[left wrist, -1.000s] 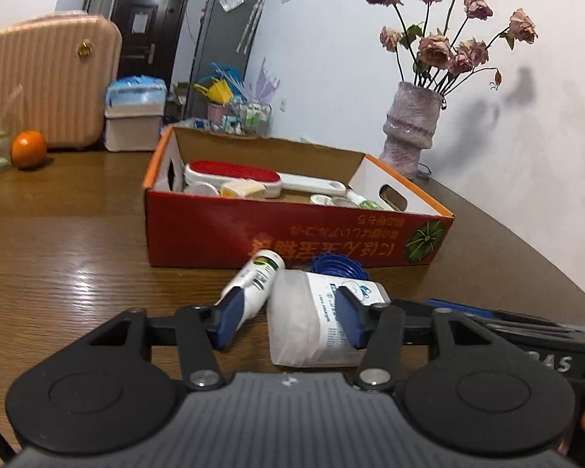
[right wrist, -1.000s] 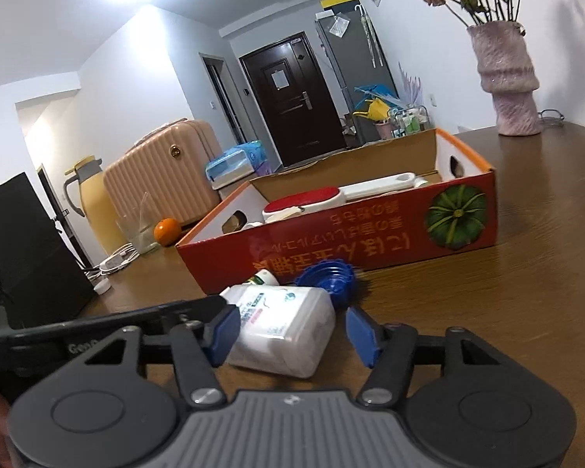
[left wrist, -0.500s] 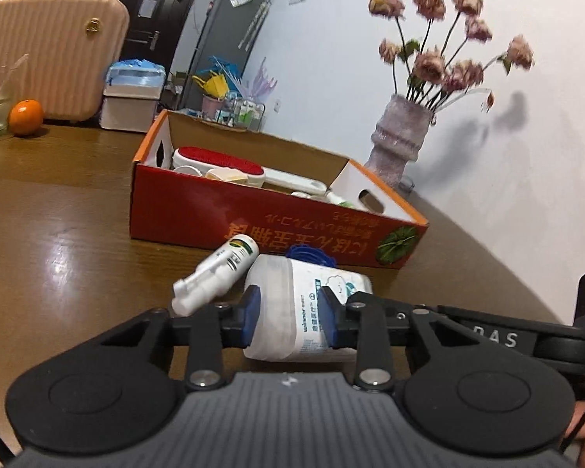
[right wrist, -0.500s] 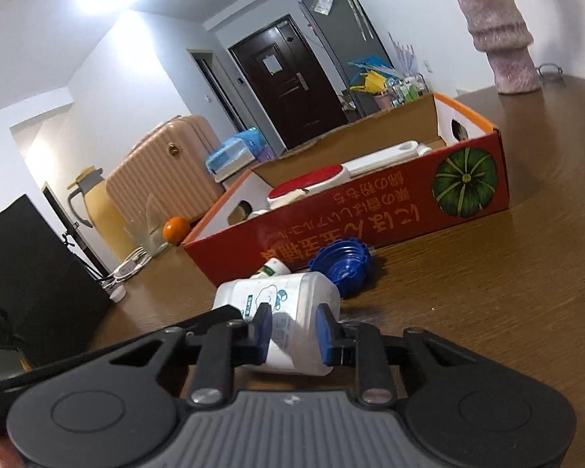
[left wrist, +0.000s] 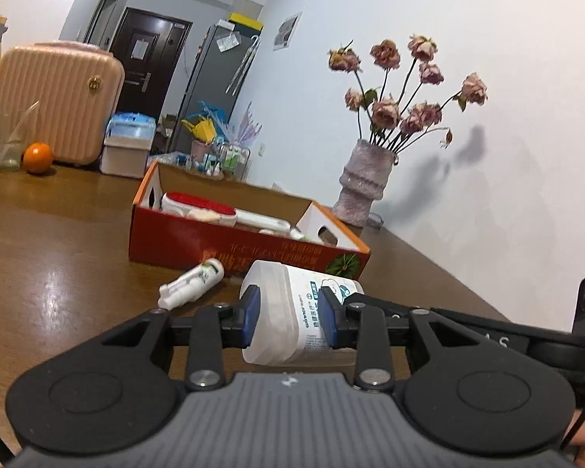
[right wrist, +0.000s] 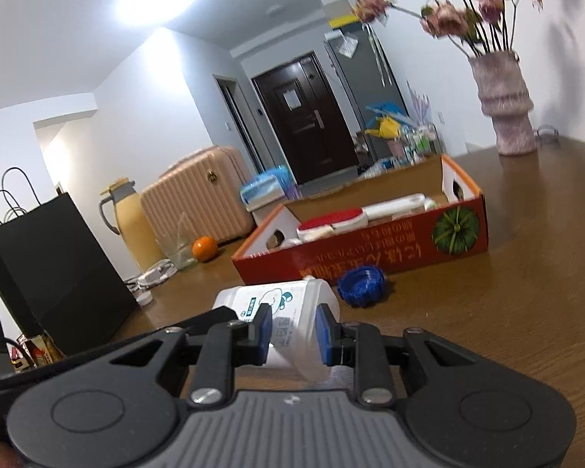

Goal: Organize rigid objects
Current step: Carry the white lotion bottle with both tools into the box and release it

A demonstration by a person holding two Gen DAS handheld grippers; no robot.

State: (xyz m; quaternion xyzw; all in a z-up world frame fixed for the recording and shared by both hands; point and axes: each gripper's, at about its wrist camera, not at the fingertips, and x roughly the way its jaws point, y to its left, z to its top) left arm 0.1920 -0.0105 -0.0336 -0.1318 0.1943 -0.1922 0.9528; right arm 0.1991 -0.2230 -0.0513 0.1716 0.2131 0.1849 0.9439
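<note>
Hidden behind the left gripper [left wrist: 288,321]: the near end of one white plastic bottle [left wrist: 292,308], its label only partly readable. Clenched on that bottle from both sides, blue pads [left wrist: 250,319] pressing its flanks; jaws closed in over the past second, bottle between them. Held clear above the table [left wrist: 58,257], lying on its side, open mouth toward the right gripper [right wrist: 290,331]. Grasped there too, right pads [right wrist: 264,331] pinching the thin translucent rim of the same bottle, jaws likewise drawn together just now with the rim between. Part of the label cut off by the right fingers; bottle's base half covered by the black arm of the other gripper. Blurred throughout in the right view, print on the box unreadable. One blue cap [right wrist: 361,285] flat on the table, just before the red cardboard box [left wrist: 230,249] and apart from the bottle; not visible in the left view. One small white spray bottle [left wrist: 191,282] lying on its side, between left gripper and box, touching neither. Inside the box, one red-faced brush [left wrist: 202,201] with a white handle, plus a few pale items too small to tell. Farther back: one orange [left wrist: 38,158], one pink suitcase [left wrist: 58,101], one vase [left wrist: 364,179] of dried flowers, one black paper bag [right wrist: 54,269], one yellow jug [right wrist: 130,226]. At the lower corners, only slivers of the person's hands.
</note>
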